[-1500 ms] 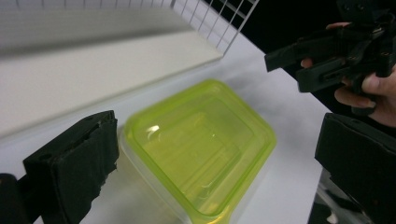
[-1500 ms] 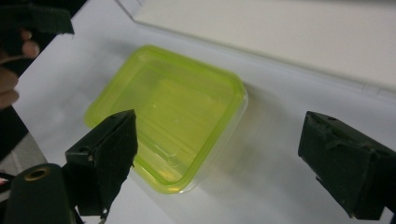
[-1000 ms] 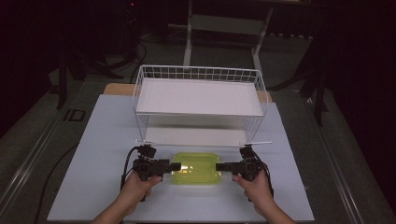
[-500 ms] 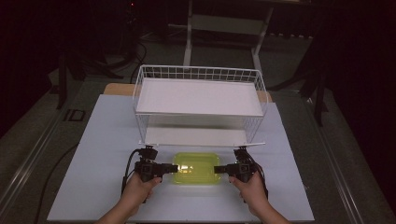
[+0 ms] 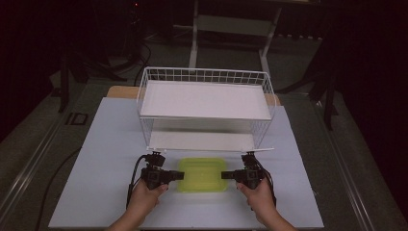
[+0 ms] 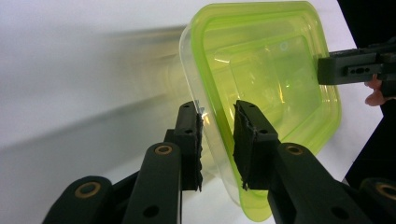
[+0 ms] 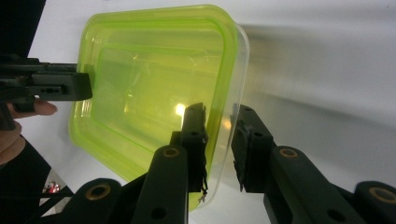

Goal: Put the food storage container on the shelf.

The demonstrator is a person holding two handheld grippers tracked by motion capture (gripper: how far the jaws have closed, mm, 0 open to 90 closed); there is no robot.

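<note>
A translucent yellow-green container [image 5: 202, 174] lies on the white table [image 5: 106, 192] in front of the wire rack. My left gripper [image 5: 182, 175] is at its left end and my right gripper [image 5: 223, 175] at its right end, each held level by a hand. In the left gripper view the container's [image 6: 266, 70] rim runs between the left gripper's [image 6: 217, 116] jaws. The right gripper [image 7: 219, 121] holds the opposite rim of the container [image 7: 149, 84] the same way. Both pairs of jaws have just been closing onto the rim, and their pads press on it.
A white two-tier wire rack [image 5: 204, 101] stands just behind the container, its lower shelf [image 5: 202, 140] open toward me. The table's front edge lies close below my hands. Dark floor and stands surround the table.
Both grippers' jaws have narrowed onto the container's two ends. The hands and the container have stayed where they were.
</note>
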